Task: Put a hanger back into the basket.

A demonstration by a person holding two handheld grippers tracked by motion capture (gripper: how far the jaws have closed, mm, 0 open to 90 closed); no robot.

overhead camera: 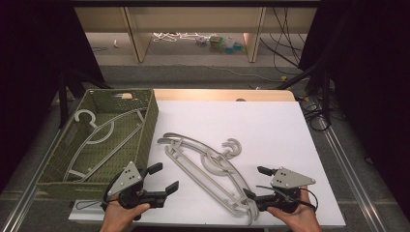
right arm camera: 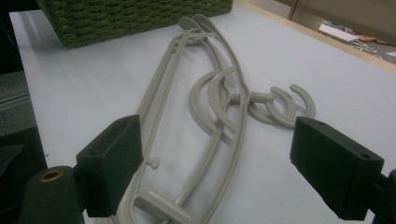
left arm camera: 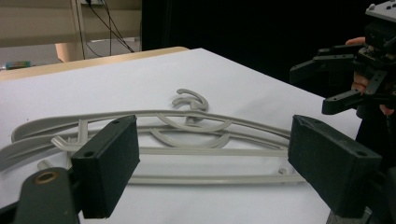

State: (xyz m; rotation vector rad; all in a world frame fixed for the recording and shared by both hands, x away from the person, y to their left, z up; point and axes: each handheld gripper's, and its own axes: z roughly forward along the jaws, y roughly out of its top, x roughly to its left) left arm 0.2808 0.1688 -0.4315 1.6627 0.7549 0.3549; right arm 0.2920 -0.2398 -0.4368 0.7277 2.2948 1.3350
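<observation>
Your right gripper [overhead camera: 260,183] is hovering spread wide and empty at the near end of the two grey hangers [overhead camera: 208,166], which are lying stacked on the white surface [overhead camera: 270,125], while your left gripper [overhead camera: 162,178] is waiting released and holding nothing just beside the near corner of the green basket [overhead camera: 147,130]. Seen along your right gripper's jaws, the hangers' [right arm camera: 210,116] lower bars are running up between the jaws toward the basket [right arm camera: 130,18]. You are likely dealing with light, stiff plastic that is smooth and inclined to slide on the sheet, and the two frames are nesting closely, so they may lift together. Taking hold on a shoulder arm or the straight bottom bar looks safest; the thin hooks [overhead camera: 231,147], curling a little farther out, seem a poorer hold. Beyond them, a third hanger [overhead camera: 99,137] is resting inside the basket, at the far left of the surface.
</observation>
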